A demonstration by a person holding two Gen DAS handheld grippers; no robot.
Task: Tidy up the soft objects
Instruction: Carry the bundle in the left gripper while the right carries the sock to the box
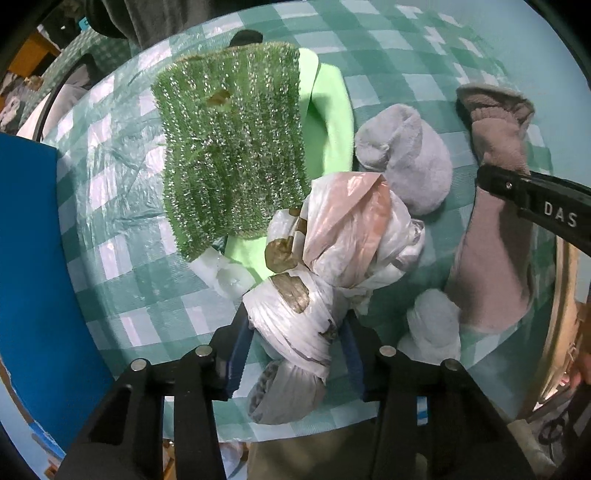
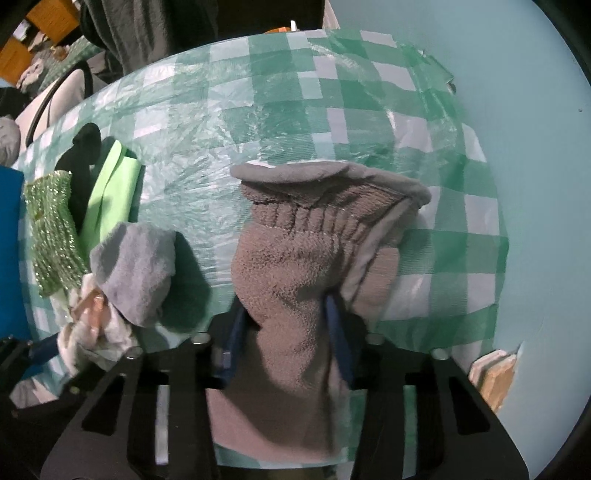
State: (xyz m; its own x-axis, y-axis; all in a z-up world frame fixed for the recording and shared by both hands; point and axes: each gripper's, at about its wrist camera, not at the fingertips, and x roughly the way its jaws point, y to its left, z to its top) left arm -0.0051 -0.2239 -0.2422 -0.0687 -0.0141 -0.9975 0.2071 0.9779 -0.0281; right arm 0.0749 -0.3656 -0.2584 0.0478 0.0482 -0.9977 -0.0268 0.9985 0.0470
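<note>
On the green-checked tablecloth lies a knotted white and pink plastic bag, and my left gripper is shut on its lower twisted end, both blue pads against it. A brown-grey sock hangs pinched between the pads of my right gripper; the left wrist view shows that sock at the right, under the right gripper's black finger. A grey rolled sock lies between the bag and the brown sock. A glittery green sponge rests on a light green cloth.
A small white sock ball sits near the table's front right edge. A blue panel stands at the left. A person in dark clothing is behind the table. Bare tablecloth stretches beyond the brown sock.
</note>
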